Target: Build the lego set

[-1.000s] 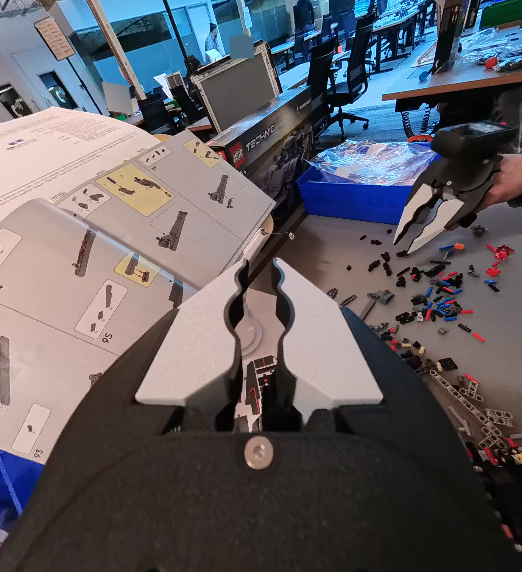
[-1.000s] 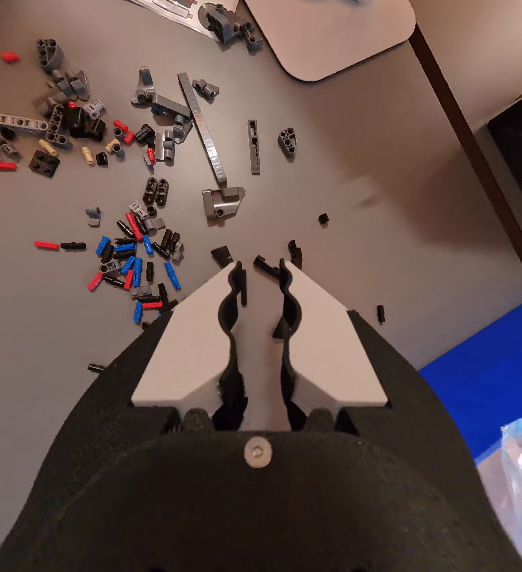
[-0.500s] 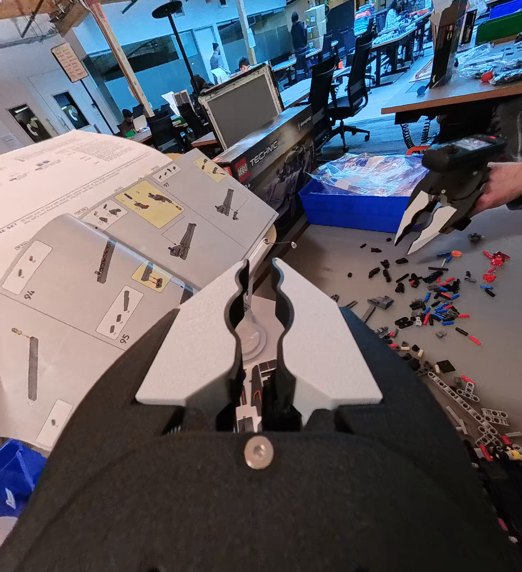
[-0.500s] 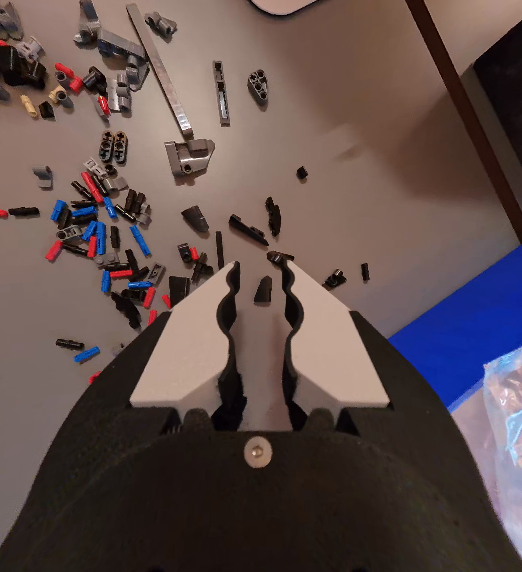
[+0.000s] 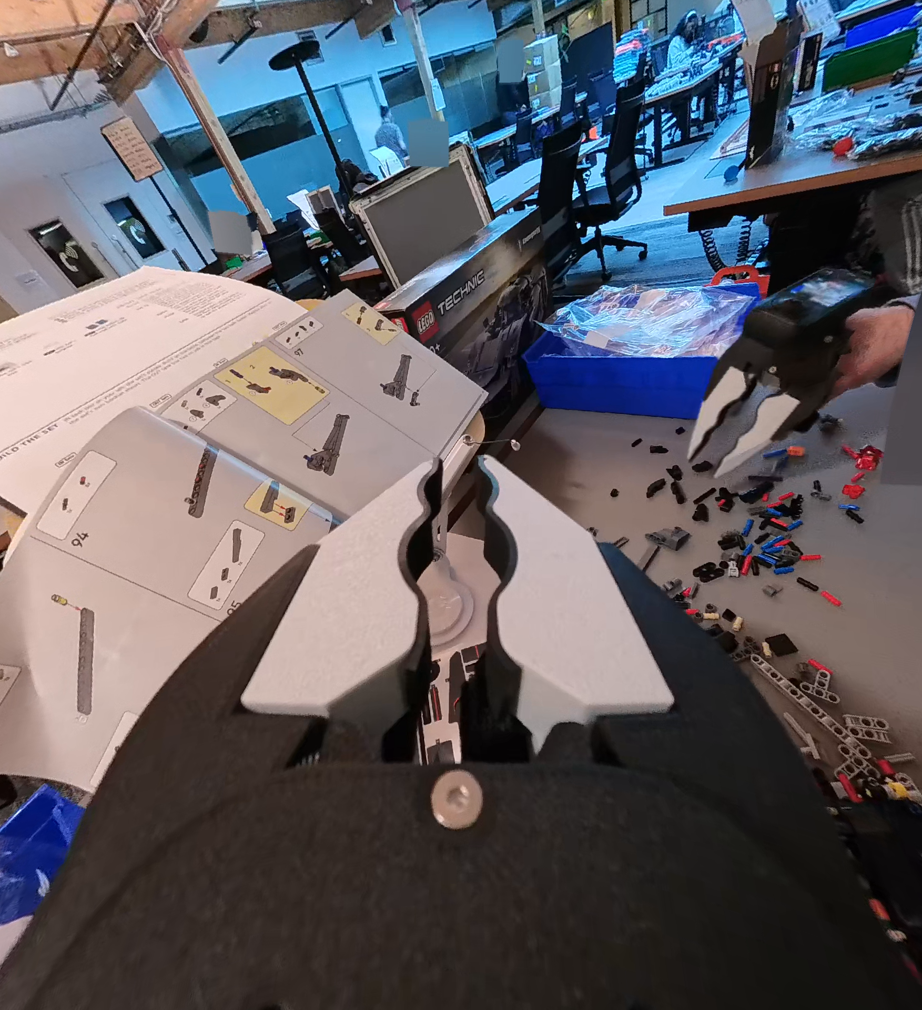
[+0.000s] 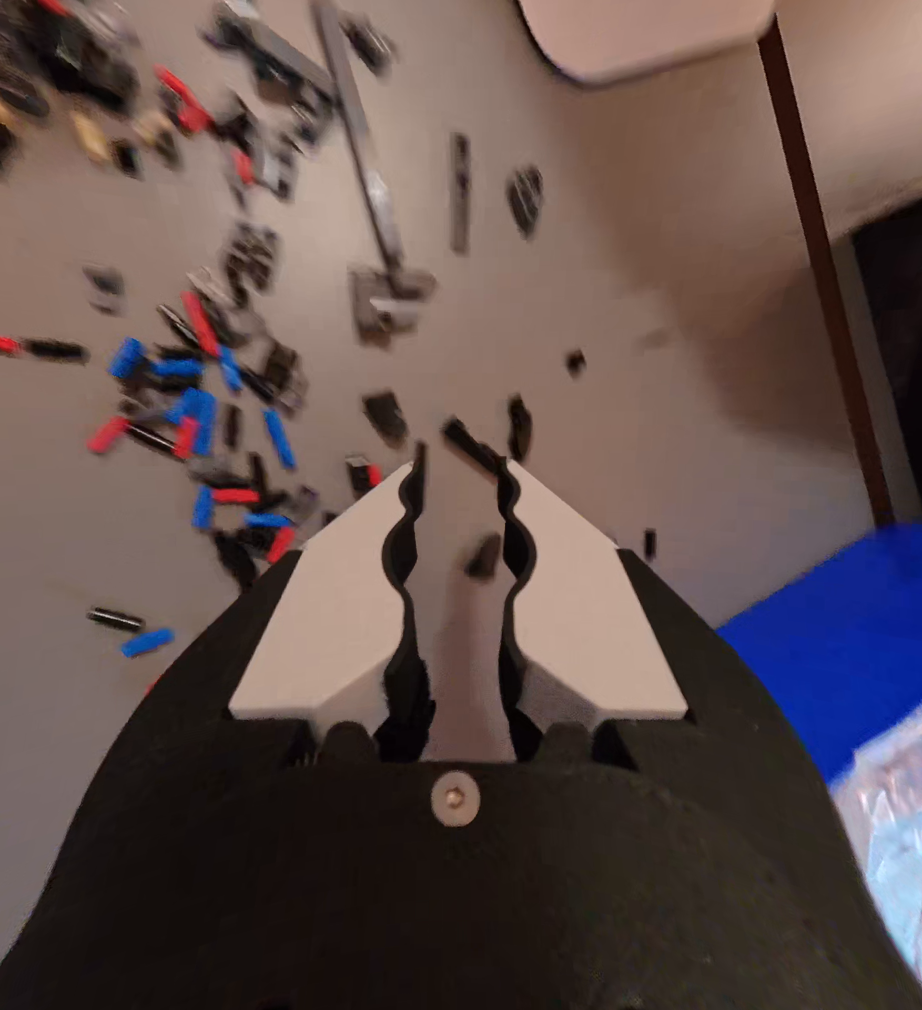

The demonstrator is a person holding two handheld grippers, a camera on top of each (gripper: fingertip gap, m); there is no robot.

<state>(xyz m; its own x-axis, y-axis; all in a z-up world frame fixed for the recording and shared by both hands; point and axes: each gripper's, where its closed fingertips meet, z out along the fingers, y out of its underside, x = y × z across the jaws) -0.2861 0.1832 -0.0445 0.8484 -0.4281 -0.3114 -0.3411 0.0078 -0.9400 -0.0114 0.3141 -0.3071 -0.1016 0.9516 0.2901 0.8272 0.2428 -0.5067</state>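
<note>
My left gripper point(image 5: 459, 470) is open and empty, held above the open instruction booklet point(image 5: 174, 519). A pale round stand base point(image 5: 450, 601) shows through the gap between its fingers. Loose lego pieces point(image 5: 748, 546) in black, blue, red and grey lie scattered on the grey table point(image 5: 584, 453). My right gripper point(image 5: 709, 464) is open and empty, held by a hand, tips down just over small black pieces. In the blurred right wrist view, the right gripper point(image 6: 459, 467) hangs over black pieces point(image 6: 483, 555), with blue pins point(image 6: 196, 404) to its left and a long grey beam point(image 6: 363, 142) beyond.
A blue bin point(image 5: 622, 377) with clear plastic bags point(image 5: 650, 317) stands at the table's back; it also shows in the right wrist view point(image 6: 857, 628). A dark lego box point(image 5: 475, 306) stands left of it. Grey beams point(image 5: 808, 705) lie at the right. Office desks and chairs stand behind. There is about 40 centimeters between the tips of the two grippers.
My right gripper has drawn back toward the blue bin over the black pieces and is moving, its view blurred. My left gripper has tilted upward a little. Both stay open.
</note>
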